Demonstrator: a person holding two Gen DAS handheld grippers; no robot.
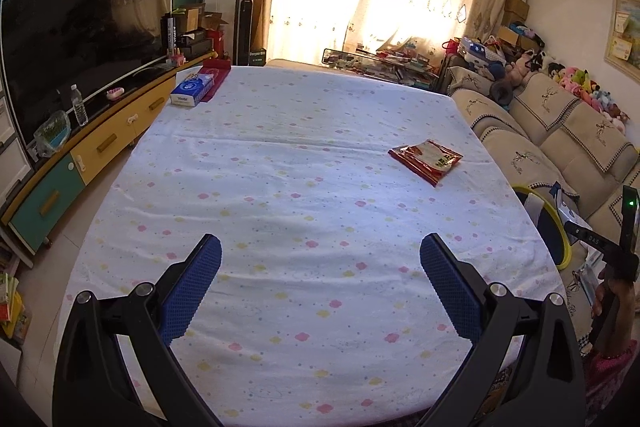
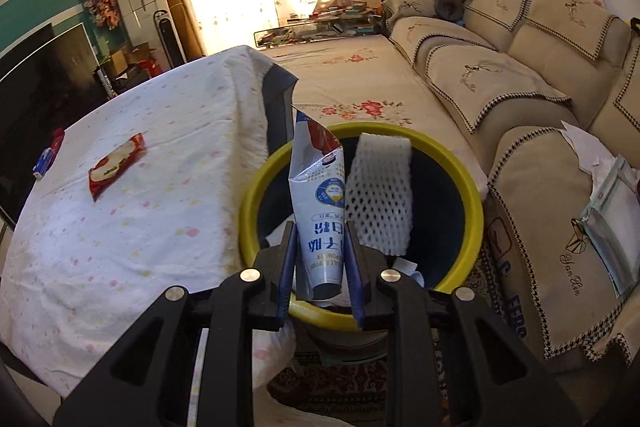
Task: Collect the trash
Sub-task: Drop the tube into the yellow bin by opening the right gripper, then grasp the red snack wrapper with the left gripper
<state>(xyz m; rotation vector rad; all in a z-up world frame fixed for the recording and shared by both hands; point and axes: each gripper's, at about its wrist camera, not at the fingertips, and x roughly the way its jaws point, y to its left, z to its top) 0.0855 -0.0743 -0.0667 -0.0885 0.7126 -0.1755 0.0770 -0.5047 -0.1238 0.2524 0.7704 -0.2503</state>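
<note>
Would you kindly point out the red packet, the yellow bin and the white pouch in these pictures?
red packet (image 1: pixel 426 161), left wrist view, middle of its top face.
yellow bin (image 2: pixel 250 193), right wrist view, left part of its rim.
white pouch (image 2: pixel 320 199), right wrist view, its printed front above the gripper.
</note>
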